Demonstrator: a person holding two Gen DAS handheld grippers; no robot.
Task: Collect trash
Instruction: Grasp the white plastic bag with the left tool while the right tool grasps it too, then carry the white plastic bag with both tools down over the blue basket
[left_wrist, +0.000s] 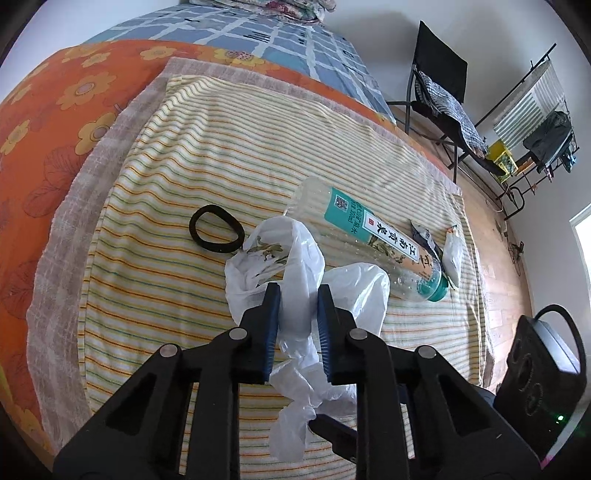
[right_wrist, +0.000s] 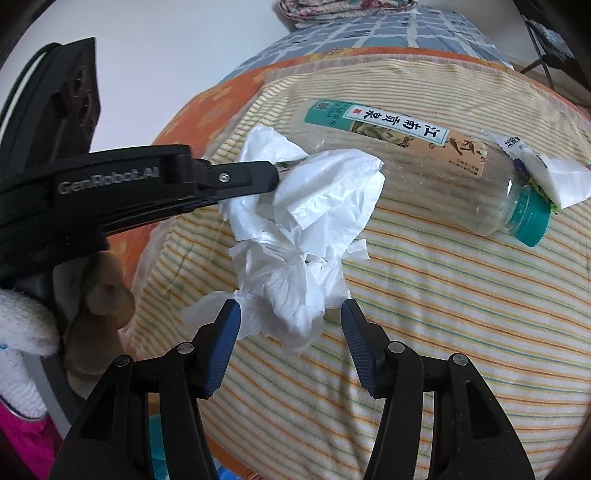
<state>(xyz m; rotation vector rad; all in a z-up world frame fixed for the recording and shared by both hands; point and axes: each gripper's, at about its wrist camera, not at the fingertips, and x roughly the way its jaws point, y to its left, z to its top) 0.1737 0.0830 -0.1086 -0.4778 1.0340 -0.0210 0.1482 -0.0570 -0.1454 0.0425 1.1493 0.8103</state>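
- Left wrist view: the left gripper (left_wrist: 297, 295) has its blue pads pinching a strip of the white plastic bag (left_wrist: 306, 266), which lies crumpled on the striped towel (left_wrist: 166, 177) spread over the bed.
- Just beyond the bag a clear plastic bottle (left_wrist: 373, 240) lies on its side, long axis slanting across the towel, green cap (left_wrist: 439, 290) pointing lower right, base toward the upper left.
- Its teal and tan label reads 江南贡泉, with a QR code beside it.
- A torn white wrapper (left_wrist: 452, 254) rests just beside the cap; a black hair tie (left_wrist: 216, 230) lies to the bag's left.
- Right wrist view: the right gripper (right_wrist: 290, 314) has fingers spread, straddling the bag's lower end without pressing on it.
- "GenRobot.AI" is printed on the left gripper's side.
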